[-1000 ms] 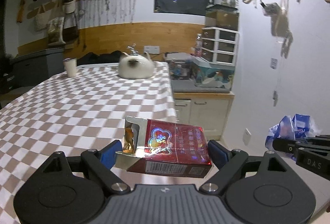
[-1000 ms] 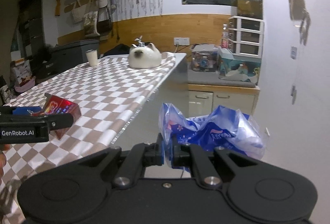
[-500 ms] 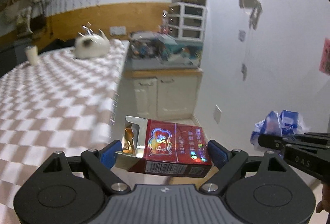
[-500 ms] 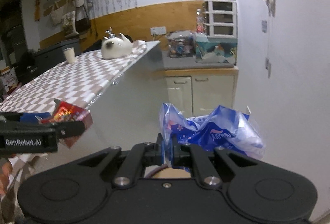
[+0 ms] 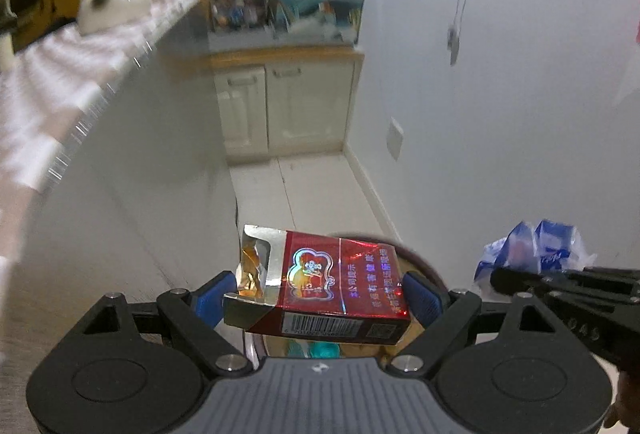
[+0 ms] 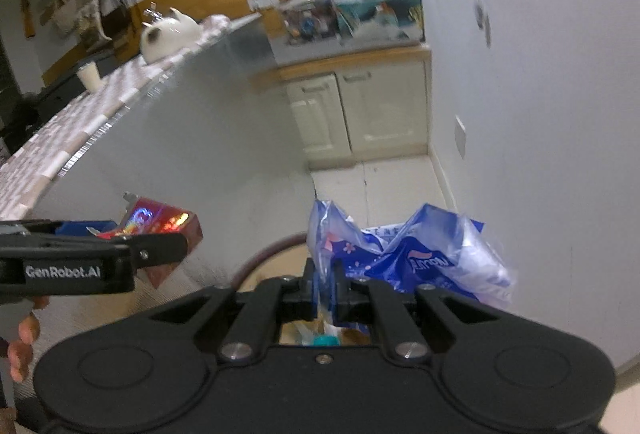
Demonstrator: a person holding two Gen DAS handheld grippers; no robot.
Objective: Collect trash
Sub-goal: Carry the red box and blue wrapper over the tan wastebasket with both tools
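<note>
A red cigarette pack (image 5: 324, 286), its lid torn open at one end, is clamped lengthwise between the wide-set blue pads (image 5: 418, 292) of the left gripper (image 5: 316, 292). A crumpled blue-and-white plastic wrapper (image 6: 404, 254) is pinched by one edge between the tightly closed jaws of the right gripper (image 6: 324, 284) and fans out ahead of them. Below both pairs of jaws a round bin (image 6: 260, 258) with a dark rim is seen on the floor; what appears to be rubbish lies inside it. The checkered table (image 6: 72, 130) stands off to the left, blurred.
</note>
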